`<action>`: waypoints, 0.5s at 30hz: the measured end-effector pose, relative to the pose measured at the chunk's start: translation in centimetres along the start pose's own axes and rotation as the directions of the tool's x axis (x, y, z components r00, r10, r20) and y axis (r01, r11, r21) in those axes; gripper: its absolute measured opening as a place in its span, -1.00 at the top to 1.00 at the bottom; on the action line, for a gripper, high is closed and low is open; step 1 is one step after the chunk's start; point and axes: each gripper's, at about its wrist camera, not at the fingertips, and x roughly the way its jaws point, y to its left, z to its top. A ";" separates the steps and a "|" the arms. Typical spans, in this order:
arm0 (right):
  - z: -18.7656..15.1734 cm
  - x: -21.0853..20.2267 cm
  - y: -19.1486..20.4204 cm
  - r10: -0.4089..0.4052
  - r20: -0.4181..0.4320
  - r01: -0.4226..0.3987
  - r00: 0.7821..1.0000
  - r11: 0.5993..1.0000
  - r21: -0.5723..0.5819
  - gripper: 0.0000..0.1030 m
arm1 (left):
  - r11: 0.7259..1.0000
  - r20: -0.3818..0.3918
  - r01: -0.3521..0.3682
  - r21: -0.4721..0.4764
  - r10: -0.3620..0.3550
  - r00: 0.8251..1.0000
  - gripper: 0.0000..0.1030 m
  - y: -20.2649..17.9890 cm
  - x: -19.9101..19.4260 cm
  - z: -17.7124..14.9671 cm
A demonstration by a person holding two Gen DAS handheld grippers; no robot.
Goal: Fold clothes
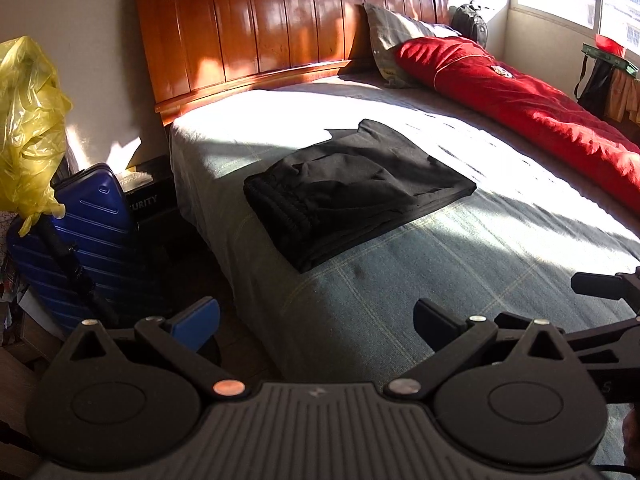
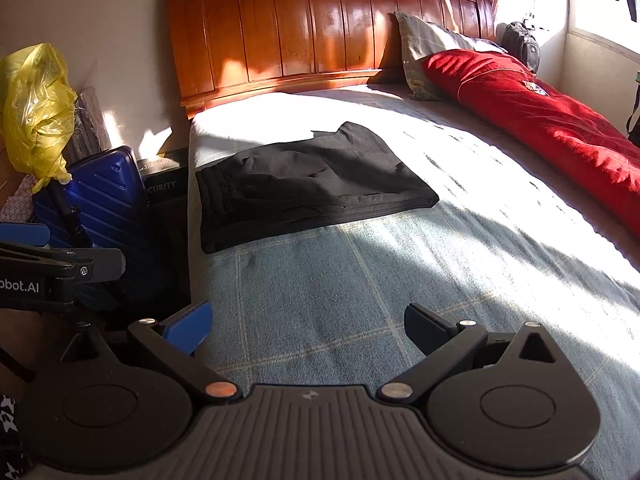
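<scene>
A black garment (image 1: 356,192) (image 2: 312,188) lies folded into a flat rectangle on the grey-green checked bedsheet (image 1: 400,300) (image 2: 340,300), near the bed's left edge, its ribbed waistband toward the left. My left gripper (image 1: 316,320) hangs open well short of it, over the near corner of the bed, nothing between its fingers. My right gripper (image 2: 308,320) is open too, above the sheet and clear of the garment. Part of the right gripper's arm (image 1: 600,286) shows at the right of the left wrist view, and the left gripper (image 2: 60,264) at the left of the right wrist view.
A wooden headboard (image 1: 280,24) backs the bed. A red quilt (image 1: 520,100) and a grey pillow (image 1: 392,36) lie along the far right side. Beside the bed stand a blue suitcase (image 1: 92,240), a black box (image 2: 166,188) and a yellow plastic bag (image 1: 28,120).
</scene>
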 end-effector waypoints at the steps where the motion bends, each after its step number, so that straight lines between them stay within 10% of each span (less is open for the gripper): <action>1: 0.0 -0.1 0.0 0.000 -0.003 0.000 1.000 1.000 0.000 -1.00 | 1.000 -0.010 -0.001 0.004 0.001 1.000 -0.99 -0.1 0.1 0.0; 15: 0.4 -0.6 -0.5 -0.003 0.005 0.003 1.000 1.000 0.004 -1.00 | 0.999 -0.056 0.009 0.038 -0.006 0.998 -0.99 -1.2 0.7 0.1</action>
